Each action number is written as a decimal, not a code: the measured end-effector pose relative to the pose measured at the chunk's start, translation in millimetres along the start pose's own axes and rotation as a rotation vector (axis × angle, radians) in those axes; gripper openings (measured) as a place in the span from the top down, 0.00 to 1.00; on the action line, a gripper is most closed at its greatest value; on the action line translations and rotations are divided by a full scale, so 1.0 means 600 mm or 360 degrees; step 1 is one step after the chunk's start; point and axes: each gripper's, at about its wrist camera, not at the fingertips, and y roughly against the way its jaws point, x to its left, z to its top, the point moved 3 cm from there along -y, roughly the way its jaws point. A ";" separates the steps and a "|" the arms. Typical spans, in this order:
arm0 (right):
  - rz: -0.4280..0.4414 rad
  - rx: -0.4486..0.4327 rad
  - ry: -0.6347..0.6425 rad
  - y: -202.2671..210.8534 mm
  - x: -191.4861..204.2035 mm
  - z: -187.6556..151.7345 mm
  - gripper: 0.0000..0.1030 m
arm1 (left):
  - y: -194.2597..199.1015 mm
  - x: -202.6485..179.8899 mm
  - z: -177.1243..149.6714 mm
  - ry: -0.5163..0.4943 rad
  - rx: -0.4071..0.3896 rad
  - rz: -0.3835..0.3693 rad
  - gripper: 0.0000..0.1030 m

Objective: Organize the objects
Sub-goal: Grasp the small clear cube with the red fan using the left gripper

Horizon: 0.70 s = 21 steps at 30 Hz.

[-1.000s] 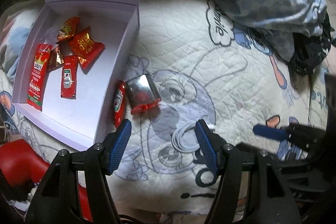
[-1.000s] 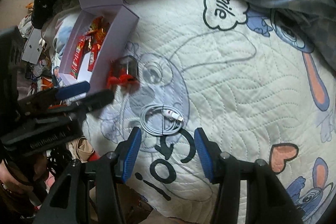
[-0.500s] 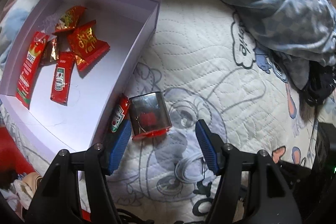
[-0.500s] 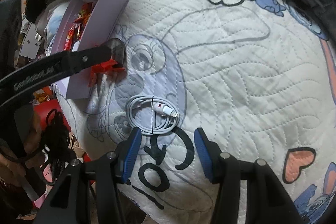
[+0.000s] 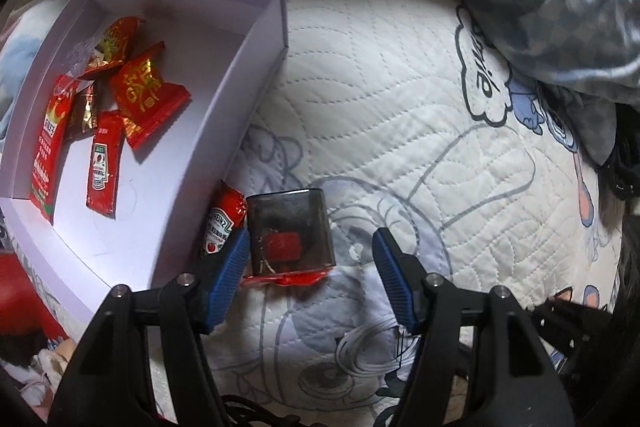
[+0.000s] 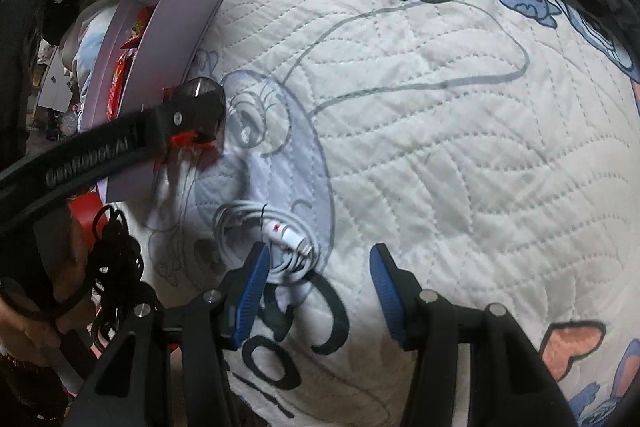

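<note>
Your left gripper (image 5: 310,261) hangs with jaws apart over the smoky clear case (image 5: 289,227) beside the lilac box (image 5: 224,131); your right gripper (image 6: 318,277), likewise parted and empty, hovers by the coiled white cable (image 6: 276,239) on the quilt (image 6: 420,147).

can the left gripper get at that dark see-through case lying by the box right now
Probably yes. The left gripper hangs open just over the dark case, which lies bare on the quilt. The ketchup sachet and the box wall crowd its left finger, though.
</note>
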 end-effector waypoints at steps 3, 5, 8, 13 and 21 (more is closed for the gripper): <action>0.0022 0.0011 0.0008 -0.009 -0.002 0.001 0.49 | -0.008 -0.009 -0.004 -0.0047 0.0055 -0.0112 0.52; 0.0024 0.0013 0.0012 -0.012 -0.003 -0.001 0.49 | -0.010 -0.017 -0.005 -0.0128 0.0048 -0.0098 0.52; 0.0034 -0.0006 0.0028 -0.011 -0.001 -0.005 0.50 | -0.017 -0.019 -0.007 -0.0183 0.0087 -0.0184 0.52; 0.0091 -0.0003 -0.0002 -0.012 0.001 -0.009 0.77 | -0.010 -0.017 -0.011 -0.0196 0.0136 -0.0353 0.55; 0.0037 0.0014 0.0070 -0.028 0.027 -0.004 0.77 | -0.021 -0.011 -0.008 -0.0127 0.0210 -0.0332 0.55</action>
